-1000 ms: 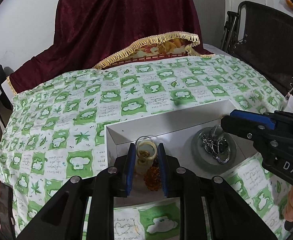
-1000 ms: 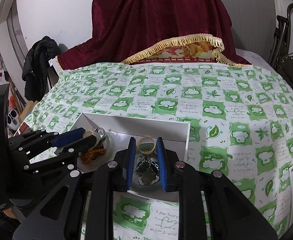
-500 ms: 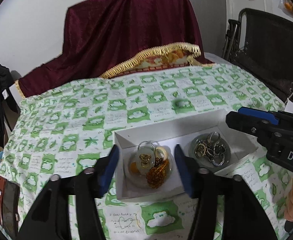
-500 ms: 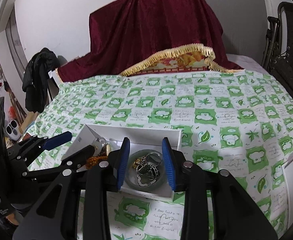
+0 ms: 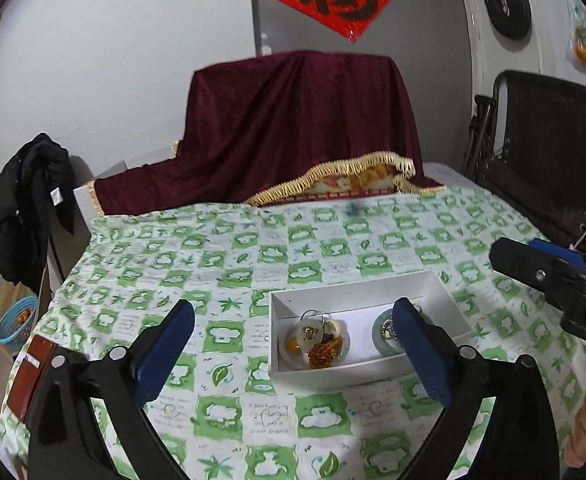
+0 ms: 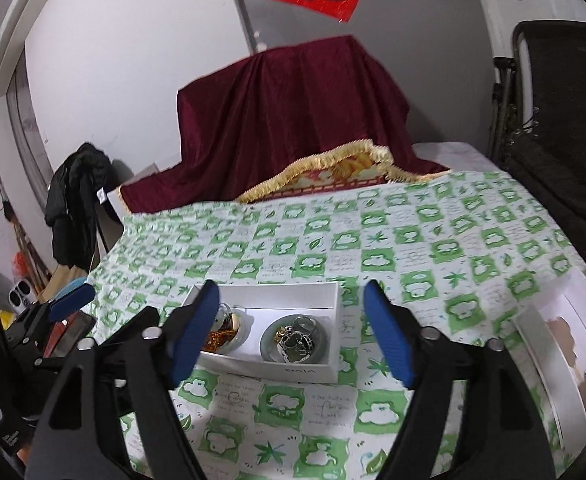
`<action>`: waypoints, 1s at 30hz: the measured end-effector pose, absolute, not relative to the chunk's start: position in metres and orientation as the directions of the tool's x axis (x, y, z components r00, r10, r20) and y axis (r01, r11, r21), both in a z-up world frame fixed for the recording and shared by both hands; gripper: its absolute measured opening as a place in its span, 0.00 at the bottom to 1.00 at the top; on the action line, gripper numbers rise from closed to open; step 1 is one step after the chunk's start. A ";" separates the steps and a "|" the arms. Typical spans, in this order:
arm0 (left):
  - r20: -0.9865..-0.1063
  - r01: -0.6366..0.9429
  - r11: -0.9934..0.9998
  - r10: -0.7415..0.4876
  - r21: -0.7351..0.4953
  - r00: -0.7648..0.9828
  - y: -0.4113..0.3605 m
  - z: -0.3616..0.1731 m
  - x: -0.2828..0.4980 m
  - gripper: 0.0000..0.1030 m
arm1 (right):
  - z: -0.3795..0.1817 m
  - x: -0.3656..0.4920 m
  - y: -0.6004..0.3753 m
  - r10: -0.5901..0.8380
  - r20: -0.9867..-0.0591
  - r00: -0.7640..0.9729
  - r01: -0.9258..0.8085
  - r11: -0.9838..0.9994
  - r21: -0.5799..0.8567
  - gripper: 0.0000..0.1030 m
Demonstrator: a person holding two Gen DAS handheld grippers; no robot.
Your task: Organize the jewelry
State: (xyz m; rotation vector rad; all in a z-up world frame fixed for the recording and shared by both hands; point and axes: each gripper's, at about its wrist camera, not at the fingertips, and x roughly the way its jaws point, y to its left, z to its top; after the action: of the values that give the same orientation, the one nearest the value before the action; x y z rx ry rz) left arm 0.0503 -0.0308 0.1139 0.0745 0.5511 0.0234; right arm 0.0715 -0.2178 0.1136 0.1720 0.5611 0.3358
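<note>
A white open box (image 5: 357, 286) lies on the green-and-white checked tablecloth (image 5: 197, 264). Its left dish (image 5: 315, 344) holds gold, pale and amber pieces. Its right dish (image 5: 387, 330), with silver pieces, is partly hidden behind my left gripper's right finger. My left gripper (image 5: 293, 308) hangs wide open and empty, back from and above the box. In the right wrist view the same box (image 6: 277, 368) shows the green dish of silver jewelry (image 6: 295, 338) and the amber pieces (image 6: 223, 330). My right gripper (image 6: 291, 286) is also wide open and empty above the box.
A maroon velvet cloth (image 5: 297, 128) covers something tall at the table's far end. A black folding chair (image 5: 553, 152) stands to the right and a black jacket (image 5: 29, 200) hangs to the left. A red-brown wallet (image 5: 29, 376) lies near the left edge. A white tray (image 6: 561, 344) sits at the right.
Both grippers were shut on ring-like pieces over the dishes. They have opened, let the pieces go, and pulled back and up from the box.
</note>
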 end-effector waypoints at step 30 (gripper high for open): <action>-0.636 -0.049 0.996 0.086 0.076 0.767 -0.016 0.084 0.062 0.97 | 0.072 0.077 -0.202 0.255 -0.634 0.730 -0.192 0.967 0.169 0.95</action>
State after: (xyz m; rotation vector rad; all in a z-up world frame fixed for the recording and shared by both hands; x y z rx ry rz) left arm 0.0617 -0.0165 0.0844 0.0556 0.6935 0.0733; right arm 0.0775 -0.2019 0.0719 0.0942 0.7115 0.2465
